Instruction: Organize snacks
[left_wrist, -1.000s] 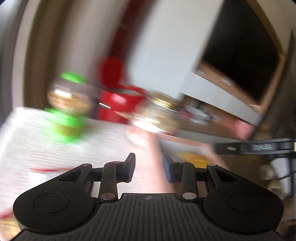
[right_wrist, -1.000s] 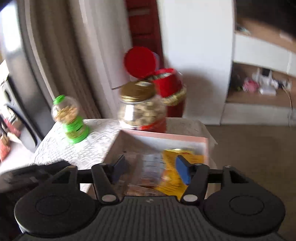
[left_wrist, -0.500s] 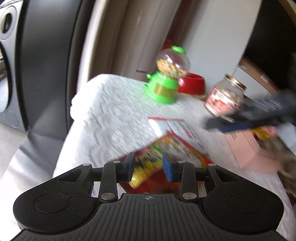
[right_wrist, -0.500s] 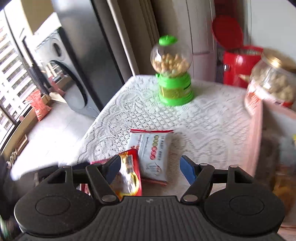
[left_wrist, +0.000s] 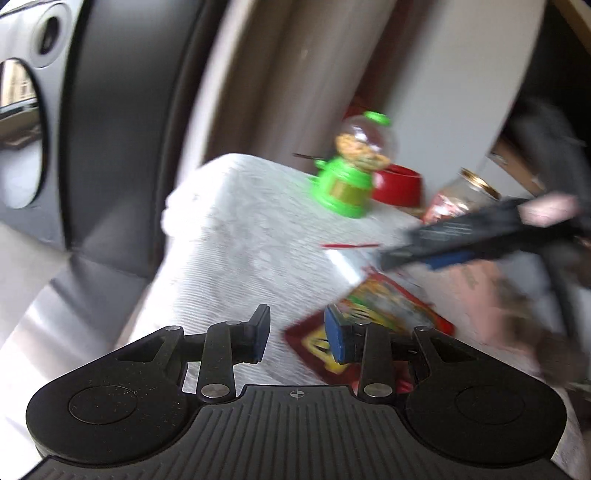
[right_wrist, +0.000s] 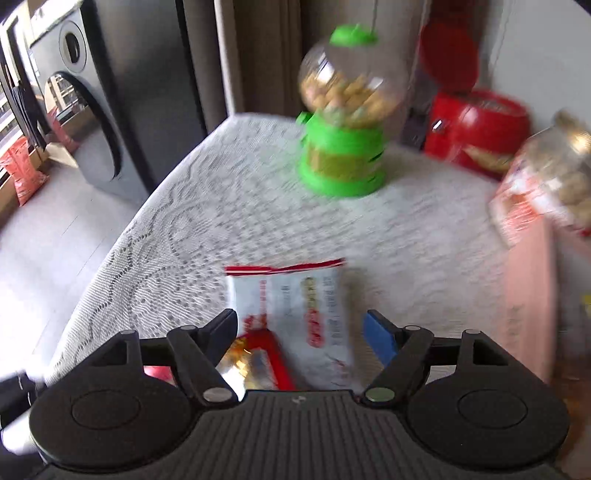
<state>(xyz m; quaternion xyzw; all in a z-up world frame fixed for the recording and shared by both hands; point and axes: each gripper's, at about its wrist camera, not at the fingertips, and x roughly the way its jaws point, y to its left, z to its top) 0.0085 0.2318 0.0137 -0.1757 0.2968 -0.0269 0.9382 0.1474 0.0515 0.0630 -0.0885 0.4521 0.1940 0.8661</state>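
A: Lace tablecloth (right_wrist: 177, 258), white snack packet (right_wrist: 295, 314) flat between your right gripper (right_wrist: 300, 330) fingers, jaws wide, nothing held.

B: Left gripper (left_wrist: 296, 334)?

A: Parted, empty, over red packet (left_wrist: 384, 314). Drop straight, pinch packet edges.

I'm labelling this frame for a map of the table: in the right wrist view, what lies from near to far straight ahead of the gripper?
right gripper → white snack packet → bare lace tablecloth → green candy dispenser → curtain behind the table.
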